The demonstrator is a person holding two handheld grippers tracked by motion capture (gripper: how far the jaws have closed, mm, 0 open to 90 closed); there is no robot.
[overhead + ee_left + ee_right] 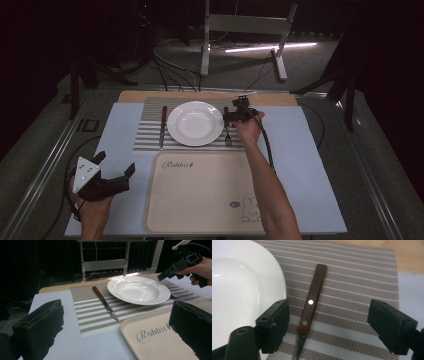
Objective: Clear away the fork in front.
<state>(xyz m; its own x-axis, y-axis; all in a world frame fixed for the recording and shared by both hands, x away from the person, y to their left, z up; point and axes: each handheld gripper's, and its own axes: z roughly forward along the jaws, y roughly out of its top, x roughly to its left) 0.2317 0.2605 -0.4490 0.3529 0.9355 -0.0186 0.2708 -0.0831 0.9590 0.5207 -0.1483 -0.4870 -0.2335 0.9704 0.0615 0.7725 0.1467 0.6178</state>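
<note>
**Count of things on the tabletop**

One white plate (195, 123). One striped placemat (148, 127) under it. One knife (162, 126) with a wooden handle, on the plate's far side from the right hand-held gripper (235, 115). One fork (227, 134), just below that gripper. One cream tray (200, 192), beside the left hand-held gripper (116, 166). Two hand-held grippers in all.
</note>
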